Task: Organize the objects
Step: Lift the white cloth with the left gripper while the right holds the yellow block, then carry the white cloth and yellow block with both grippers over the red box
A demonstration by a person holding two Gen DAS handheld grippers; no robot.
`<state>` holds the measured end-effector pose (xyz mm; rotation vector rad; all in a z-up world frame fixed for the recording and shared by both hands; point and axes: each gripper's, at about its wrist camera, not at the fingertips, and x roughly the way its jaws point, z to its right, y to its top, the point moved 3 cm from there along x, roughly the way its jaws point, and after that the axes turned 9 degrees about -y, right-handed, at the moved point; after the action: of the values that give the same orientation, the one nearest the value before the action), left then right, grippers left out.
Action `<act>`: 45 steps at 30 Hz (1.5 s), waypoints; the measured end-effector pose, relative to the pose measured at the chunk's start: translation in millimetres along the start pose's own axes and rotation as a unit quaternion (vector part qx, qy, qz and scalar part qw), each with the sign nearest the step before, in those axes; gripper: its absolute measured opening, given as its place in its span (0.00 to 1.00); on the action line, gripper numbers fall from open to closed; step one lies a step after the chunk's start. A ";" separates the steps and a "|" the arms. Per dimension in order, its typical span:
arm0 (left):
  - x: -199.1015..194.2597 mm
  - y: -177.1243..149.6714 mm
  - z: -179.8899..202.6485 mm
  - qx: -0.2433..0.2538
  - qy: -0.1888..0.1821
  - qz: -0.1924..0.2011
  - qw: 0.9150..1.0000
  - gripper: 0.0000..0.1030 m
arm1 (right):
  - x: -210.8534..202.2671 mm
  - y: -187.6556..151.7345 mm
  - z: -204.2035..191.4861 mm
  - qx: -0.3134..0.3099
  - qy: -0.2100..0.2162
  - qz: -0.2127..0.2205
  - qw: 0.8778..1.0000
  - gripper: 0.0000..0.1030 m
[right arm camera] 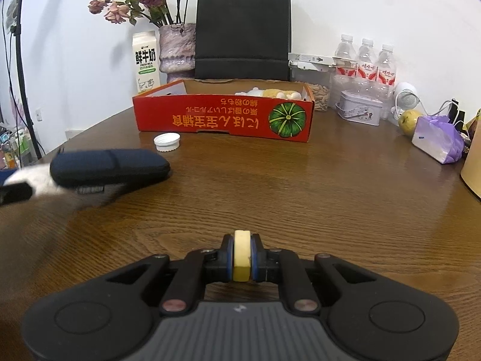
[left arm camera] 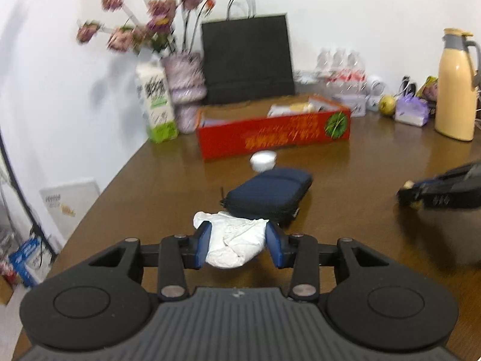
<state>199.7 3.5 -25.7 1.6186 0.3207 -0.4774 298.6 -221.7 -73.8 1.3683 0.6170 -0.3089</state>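
The left gripper [left arm camera: 237, 240] is clenched on a crumpled white tissue [left arm camera: 233, 242], its blue pads pressing the wad from both sides, above the near part of the wooden table [left arm camera: 345, 180]. Just beyond the wad lies a dark blue zip case [left arm camera: 270, 194], flat on the tabletop, and past that a white bottle cap [left arm camera: 263, 159] sits near the front wall of an open red cardboard box [left arm camera: 270, 135] printed with a green pumpkin. The right gripper [right arm camera: 241, 255] is clenched on a small pale yellow block [right arm camera: 241, 255], held upright between its pads over bare tabletop, well apart from the case.

The brown table shows a strong wood grain and a glossy sheen that reflects the things standing on it. Inside the box lie some pale, soft-looking items at its right end. Behind it, against a plain white wall, stand a milk carton [right arm camera: 145, 60], a mottled purple vase of dried roses [right arm camera: 177, 49], a black paper bag [right arm camera: 243, 33] and three water bottles [right arm camera: 365, 60]. To the right are a small tin [right arm camera: 360, 108], a yellow-green fruit [right arm camera: 409, 120], a purple-and-white tissue pack [right arm camera: 436, 141] and a cream thermos jug [left arm camera: 455, 87].
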 end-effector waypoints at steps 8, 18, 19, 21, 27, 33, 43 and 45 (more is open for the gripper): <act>8.2 -21.4 -31.5 -0.039 0.034 -0.039 0.998 0.52 | -2.8 -0.1 -0.5 -0.004 -0.008 0.009 1.000 0.10; 39.4 -15.1 -45.7 -0.073 0.060 -0.071 0.993 1.00 | -0.7 -0.1 -2.1 -0.008 -0.014 0.000 1.000 0.10; 44.4 -15.4 -49.3 -0.088 0.058 -0.085 0.991 1.00 | -0.8 -0.2 -2.4 -0.008 -0.015 0.000 1.000 0.10; 48.3 -14.9 -56.9 -0.121 0.041 -0.089 0.988 0.98 | -0.6 -0.5 -3.1 -0.008 -0.015 0.000 1.000 0.10; 38.0 -14.4 -51.9 -0.116 0.033 -0.064 0.991 0.48 | -1.0 -0.9 -3.8 -0.009 -0.015 0.000 1.000 0.10; 24.0 -13.4 -47.8 -0.112 0.046 -0.033 0.992 0.47 | -2.0 -1.1 -3.8 -0.009 -0.013 0.004 1.000 0.10; 5.8 15.9 -28.0 -0.081 0.039 0.018 0.996 0.47 | -8.5 1.2 -3.1 -0.007 -0.011 0.025 1.000 0.10; 7.3 23.1 -23.4 -0.076 0.033 0.025 0.996 0.47 | -9.2 4.0 -5.0 -0.008 -0.008 0.029 1.000 0.10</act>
<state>219.8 23.7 -7.7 1.4925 0.3573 -0.3543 292.2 -217.4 -65.6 1.3649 0.5631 -0.2674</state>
